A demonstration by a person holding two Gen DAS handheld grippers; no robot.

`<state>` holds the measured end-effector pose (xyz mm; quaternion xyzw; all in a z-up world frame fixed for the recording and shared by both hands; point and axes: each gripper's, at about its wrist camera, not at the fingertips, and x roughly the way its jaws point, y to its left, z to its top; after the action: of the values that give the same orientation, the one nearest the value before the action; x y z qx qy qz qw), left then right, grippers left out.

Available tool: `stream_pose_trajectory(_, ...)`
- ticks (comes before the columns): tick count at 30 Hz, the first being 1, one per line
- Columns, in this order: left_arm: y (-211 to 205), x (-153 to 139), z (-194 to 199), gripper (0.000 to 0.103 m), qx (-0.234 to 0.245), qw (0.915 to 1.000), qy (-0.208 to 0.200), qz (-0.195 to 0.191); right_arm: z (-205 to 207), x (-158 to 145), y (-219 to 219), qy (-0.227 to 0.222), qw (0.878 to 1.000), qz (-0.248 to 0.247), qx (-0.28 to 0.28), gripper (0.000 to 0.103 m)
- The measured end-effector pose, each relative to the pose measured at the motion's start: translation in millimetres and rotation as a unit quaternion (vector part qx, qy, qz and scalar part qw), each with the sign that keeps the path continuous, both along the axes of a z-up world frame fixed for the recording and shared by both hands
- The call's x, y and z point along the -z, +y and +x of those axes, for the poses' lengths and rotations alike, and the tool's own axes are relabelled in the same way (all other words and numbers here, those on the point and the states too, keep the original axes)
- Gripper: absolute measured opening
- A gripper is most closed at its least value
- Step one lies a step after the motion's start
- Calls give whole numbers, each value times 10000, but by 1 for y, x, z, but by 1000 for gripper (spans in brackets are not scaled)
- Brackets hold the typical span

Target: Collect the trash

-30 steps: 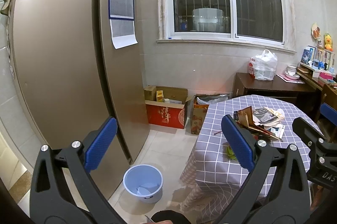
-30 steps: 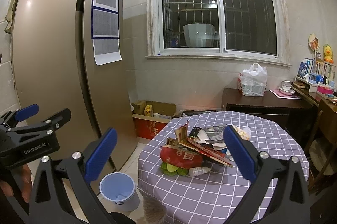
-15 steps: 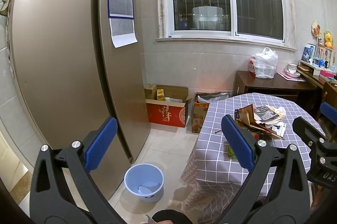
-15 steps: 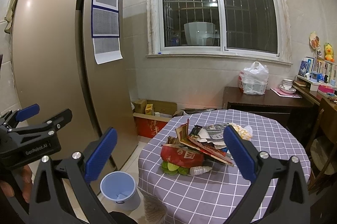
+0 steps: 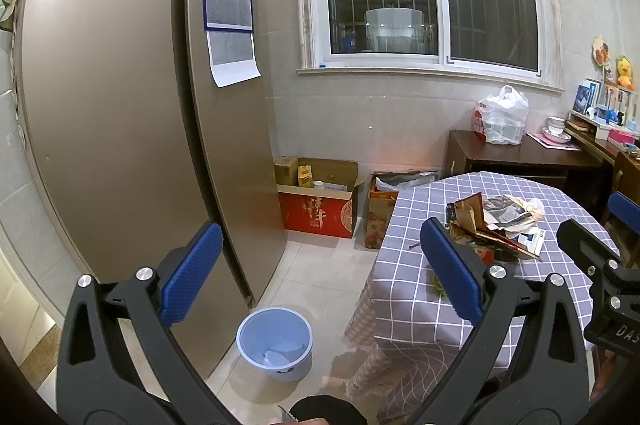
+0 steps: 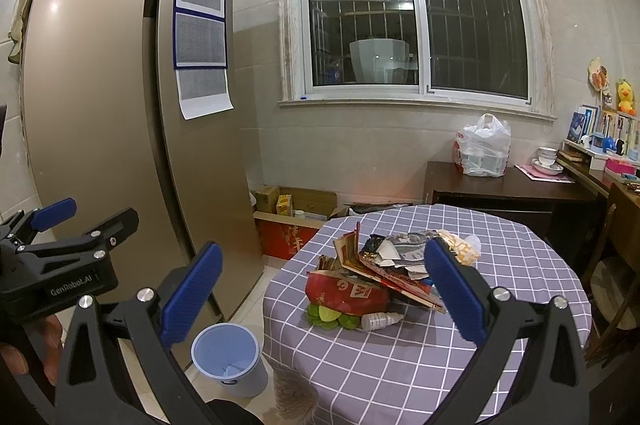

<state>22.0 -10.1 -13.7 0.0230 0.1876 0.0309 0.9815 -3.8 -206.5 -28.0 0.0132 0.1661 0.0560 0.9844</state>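
A pile of trash (image 6: 384, 265) lies on the round table with the purple checked cloth (image 6: 400, 357): a red bag (image 6: 344, 295), torn card and papers, green peels (image 6: 330, 317) and a small white bottle (image 6: 380, 320). The pile also shows in the left wrist view (image 5: 496, 225). A light blue bin (image 5: 276, 343) stands on the floor left of the table; it also shows in the right wrist view (image 6: 228, 357). My left gripper (image 5: 320, 277) is open and empty above the floor. My right gripper (image 6: 320, 289) is open and empty, short of the pile.
A tall bronze fridge (image 5: 120, 125) fills the left. Cardboard boxes (image 5: 320, 201) stand under the window. A dark sideboard (image 6: 500, 185) with a white plastic bag (image 6: 482, 147) lines the back wall. A chair (image 6: 612, 265) stands right of the table.
Both grippers have drifted slightly back and up; the table and pile sit a little lower in both views. Jaws stay open.
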Motion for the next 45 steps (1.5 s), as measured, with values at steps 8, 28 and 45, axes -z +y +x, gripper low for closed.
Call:
stream_pose_trajectory(8,1,0,0,97,-3,10000,30,26,0,1,0,17,10000,5,-3,99)
stream_pose_trajectory(28,-1,2,4,97,-31,9999,122,101,6,4,-1,137,9999,61,-77,99)
stream_pose_trajectory(45,-12,6,16,97,-5,9994,283,223,16,7,-14,297,9994,128,-85,99)
